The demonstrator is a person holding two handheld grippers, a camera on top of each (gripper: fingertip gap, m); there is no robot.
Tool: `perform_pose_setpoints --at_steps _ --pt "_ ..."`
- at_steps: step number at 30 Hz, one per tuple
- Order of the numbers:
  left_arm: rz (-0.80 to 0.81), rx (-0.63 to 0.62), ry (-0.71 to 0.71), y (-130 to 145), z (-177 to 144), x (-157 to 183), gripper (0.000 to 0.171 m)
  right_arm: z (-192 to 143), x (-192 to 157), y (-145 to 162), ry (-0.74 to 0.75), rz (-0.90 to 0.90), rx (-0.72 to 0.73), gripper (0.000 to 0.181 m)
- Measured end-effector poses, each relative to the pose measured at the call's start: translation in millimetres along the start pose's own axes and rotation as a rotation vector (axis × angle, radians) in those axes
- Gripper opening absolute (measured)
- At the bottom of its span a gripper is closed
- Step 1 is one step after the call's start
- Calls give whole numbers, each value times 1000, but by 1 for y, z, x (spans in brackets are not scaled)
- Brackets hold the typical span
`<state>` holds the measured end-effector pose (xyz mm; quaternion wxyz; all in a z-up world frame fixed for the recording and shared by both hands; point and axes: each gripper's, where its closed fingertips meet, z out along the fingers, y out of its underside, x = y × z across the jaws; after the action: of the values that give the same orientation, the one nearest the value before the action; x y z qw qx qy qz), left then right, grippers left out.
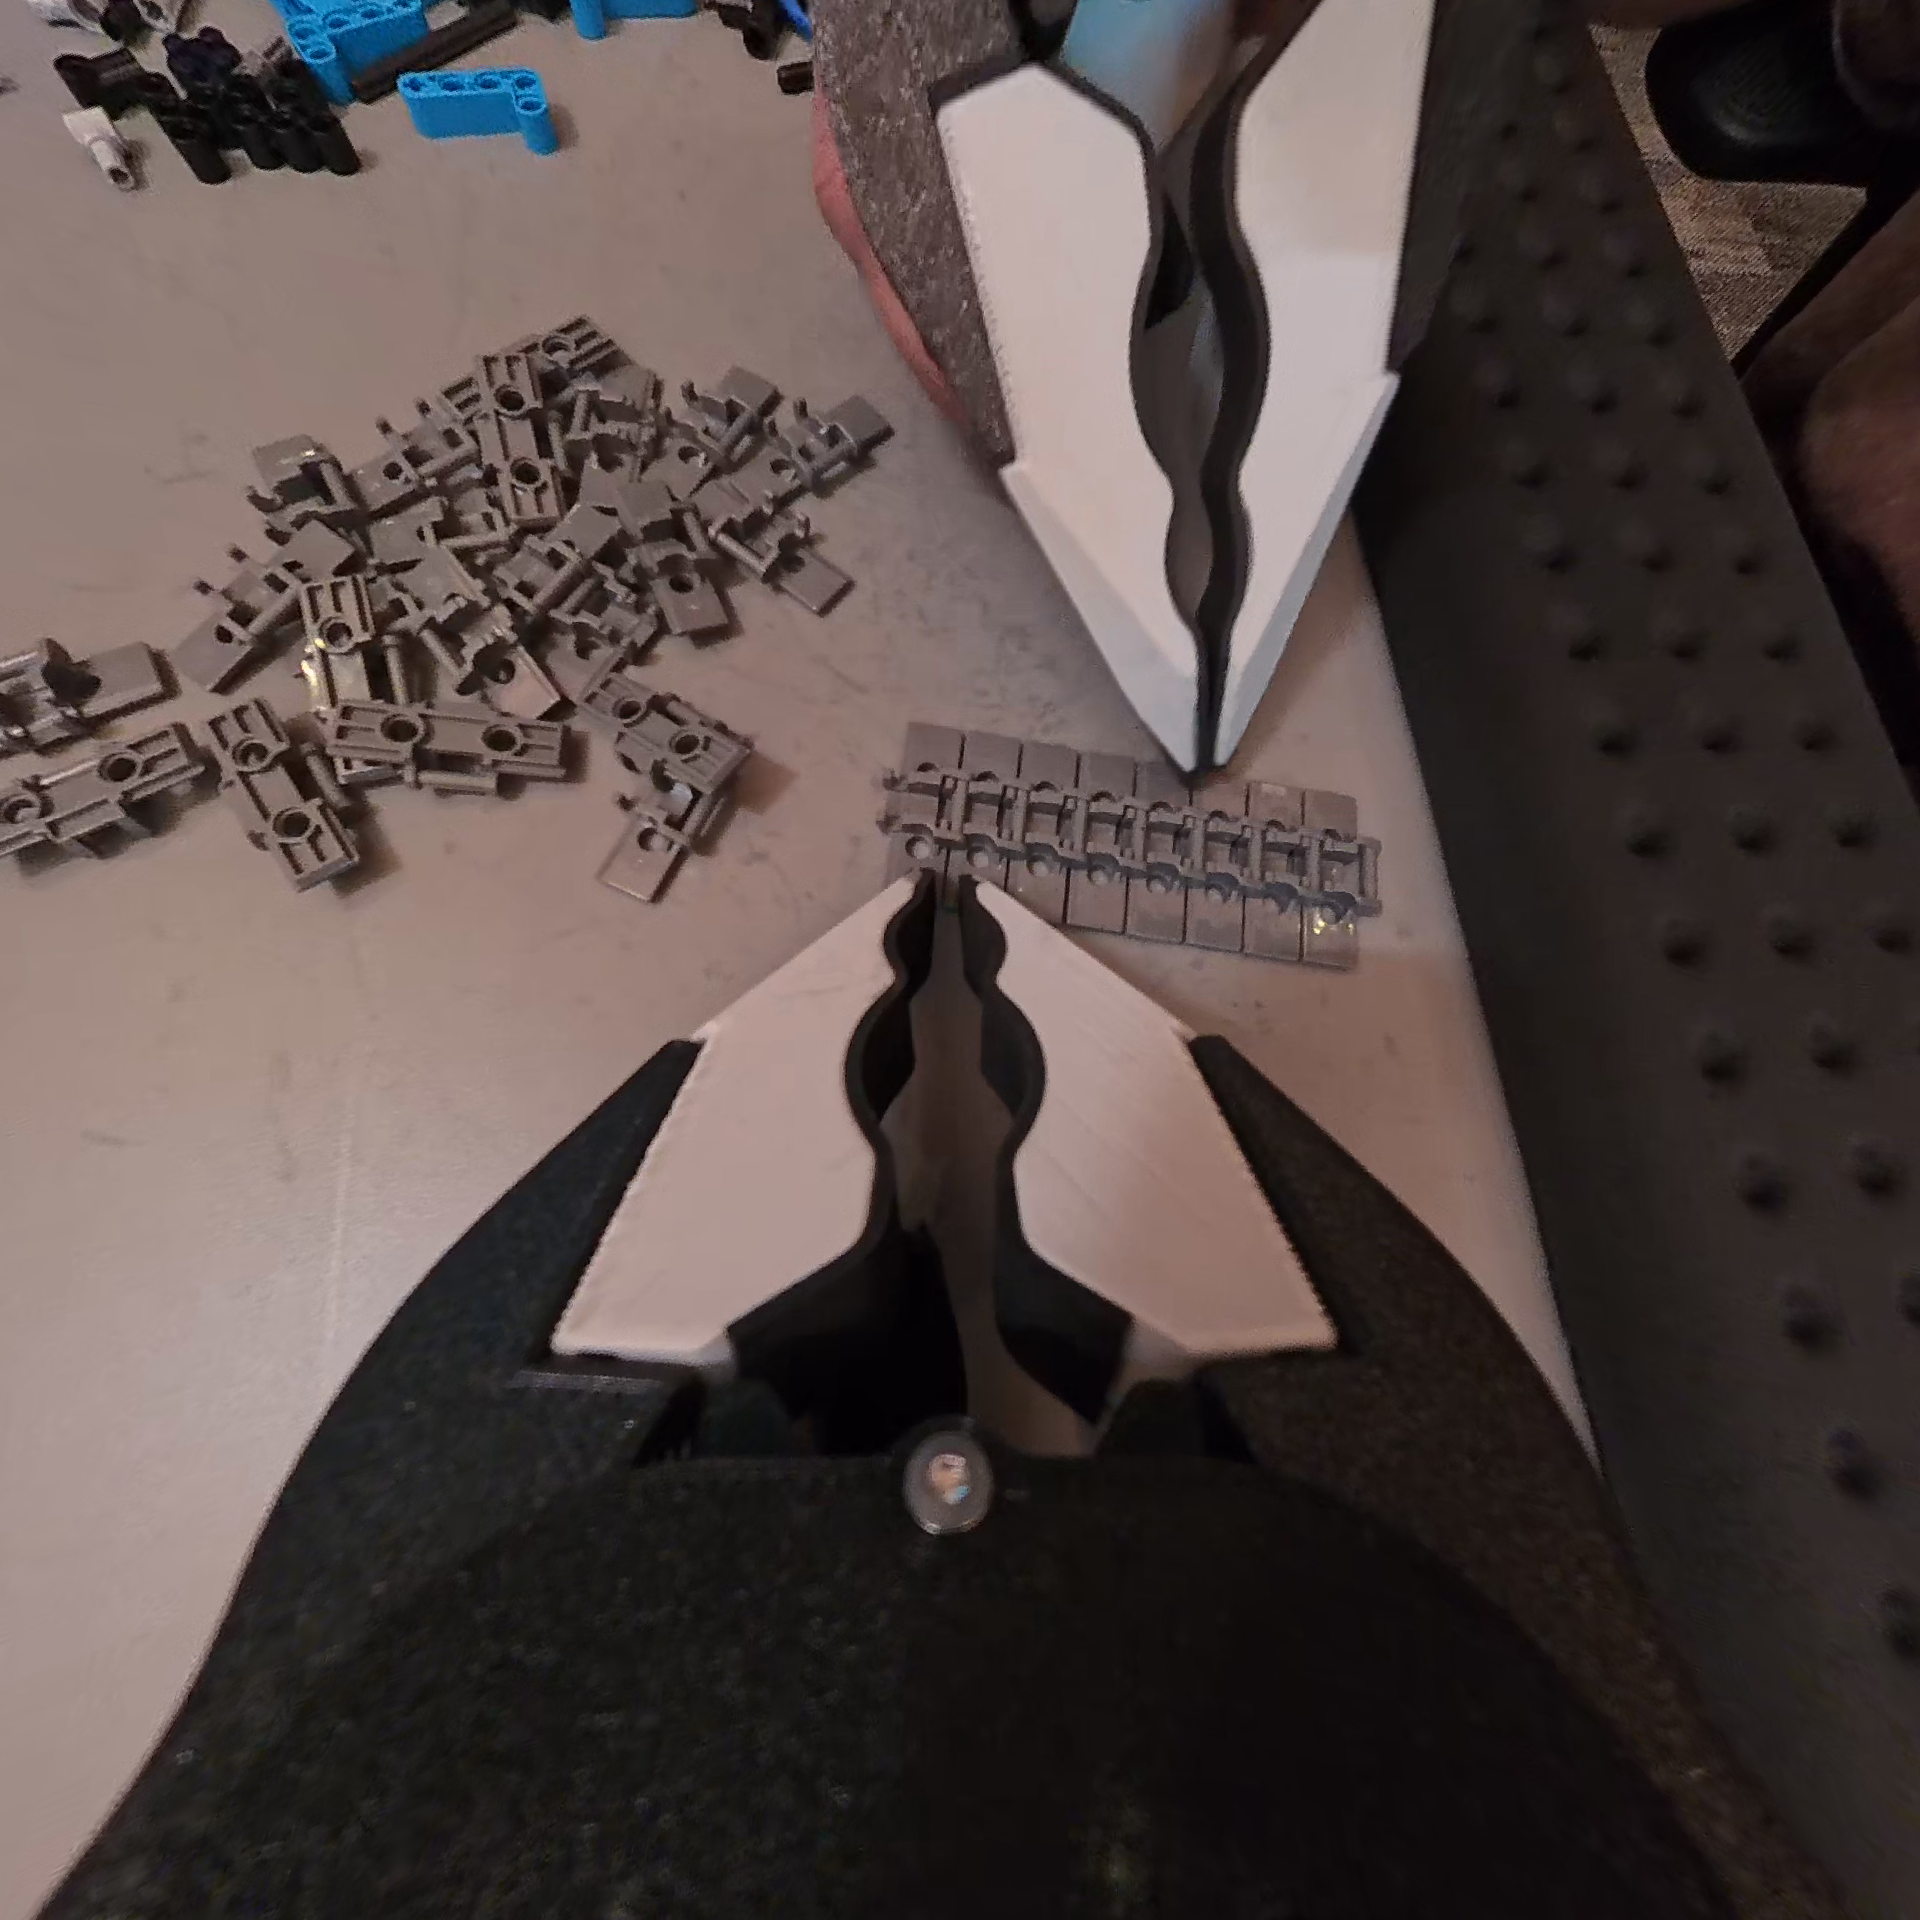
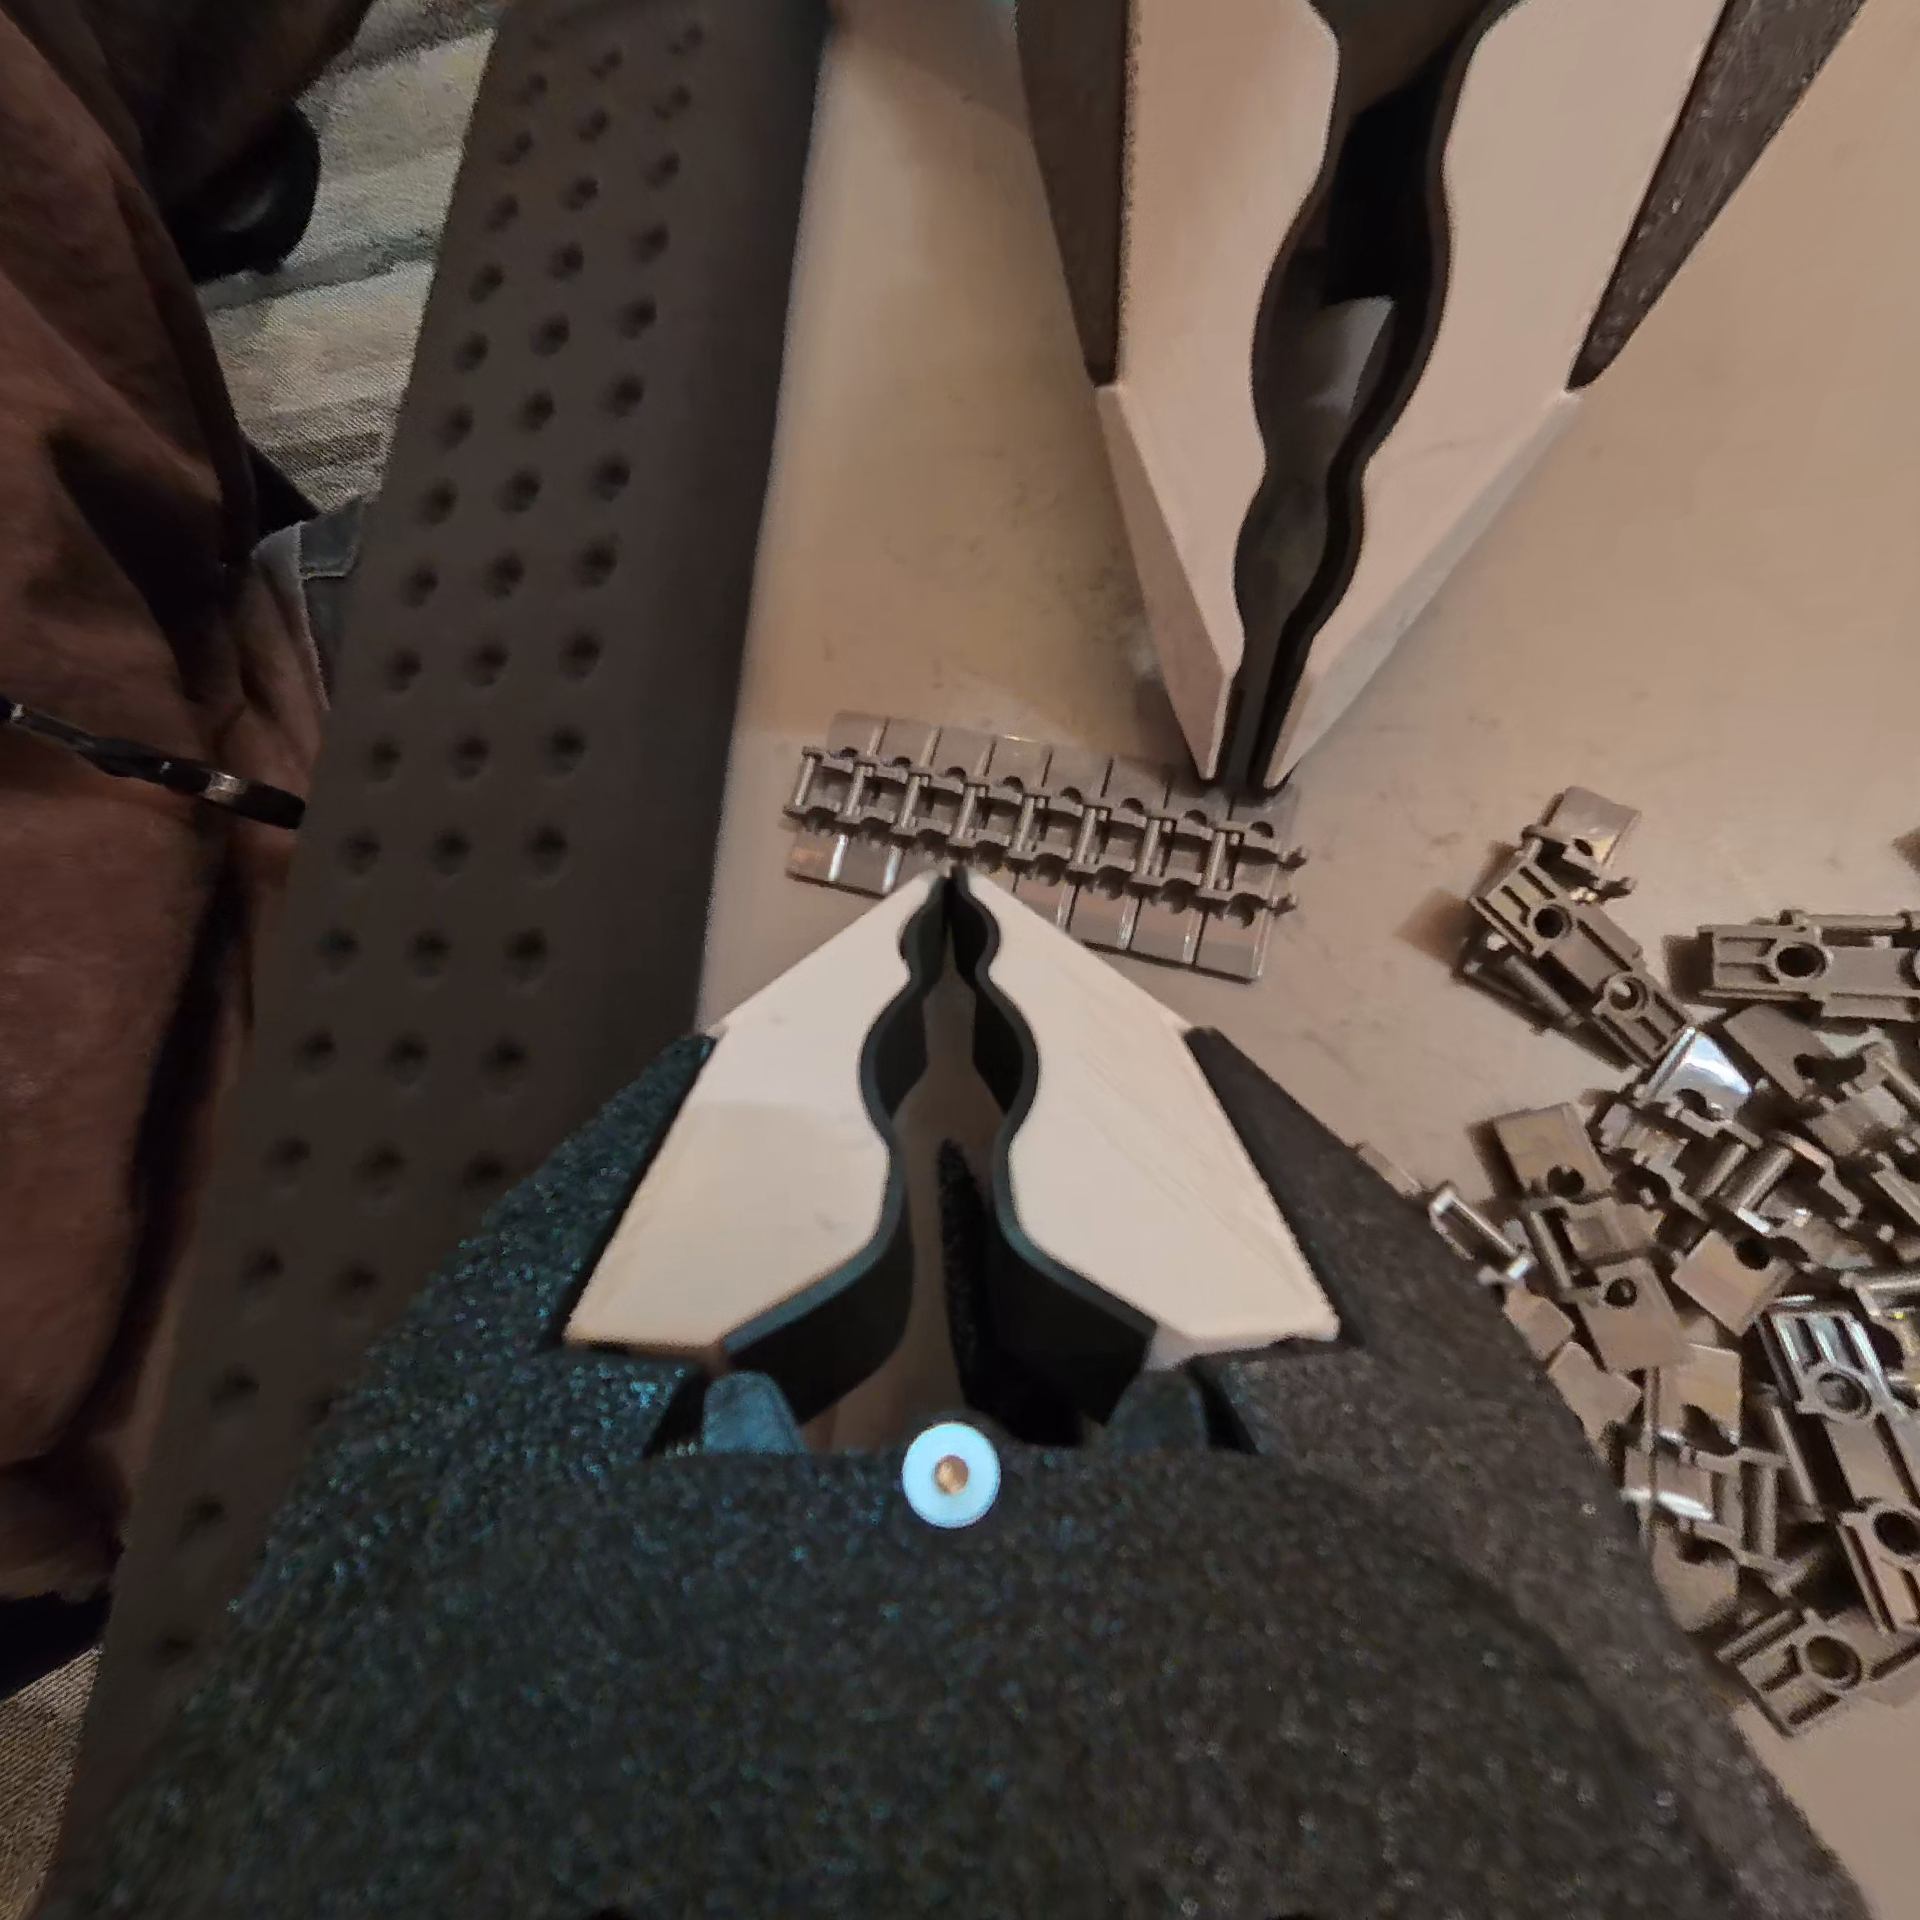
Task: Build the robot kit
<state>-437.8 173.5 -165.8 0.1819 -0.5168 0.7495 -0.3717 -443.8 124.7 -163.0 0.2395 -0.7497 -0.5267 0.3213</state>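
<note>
Left gripper (image 1: 943, 883): fingers nearly closed, tips at the track strip's (image 1: 1132, 857) end.
Right gripper (image 2: 951, 881): closed, empty, touching the opposite edge (apparently steadying it).
Loose links (image 1: 488, 592): heaped beside on the table (image 1: 260, 1143).

Two grippers: the left gripper (image 1: 941, 883) at lower centre, the right gripper (image 1: 1205, 764) coming down from the top. One chain (image 1: 1127, 852) of eight joined grey links mid-frame. One pile (image 1: 499, 582) of loose links at left (too jumbled to count). Three blue beams (image 1: 478, 109) show at upper left.

Grey link pile (image 2: 1714, 1299) runs off right edge; blue parts (image 1: 436, 73) cut off at top
</note>
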Motion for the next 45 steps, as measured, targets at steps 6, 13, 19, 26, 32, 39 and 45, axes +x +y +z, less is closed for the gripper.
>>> perform_pose_setpoints --at_steps 6,13,19,26,32,39,45 --pt "0 0 0 0 0 0 4 6 -11 4 -50 -12 -29 0" --pt "-1 0 0 0 0 0 4 5 -11 3 -46 -22 -27 0" --pt "-2 0 1 0 0 0 4 11 -24 4 -80 -67 -48 0" --pt "-2 0 1 0 0 -1 4 11 -32 -6 -114 -72 -5 0" --pt "-24 -2 27 4 -4 0 3 9 -26 -2 -69 -100 -25 0" --pt "-122 -12 175 14 -16 7 0 -55 76 -9 356 131 170 14" --pt "-221 120 169 -3 -28 -9 9 -37 93 -12 546 -19 67 24"
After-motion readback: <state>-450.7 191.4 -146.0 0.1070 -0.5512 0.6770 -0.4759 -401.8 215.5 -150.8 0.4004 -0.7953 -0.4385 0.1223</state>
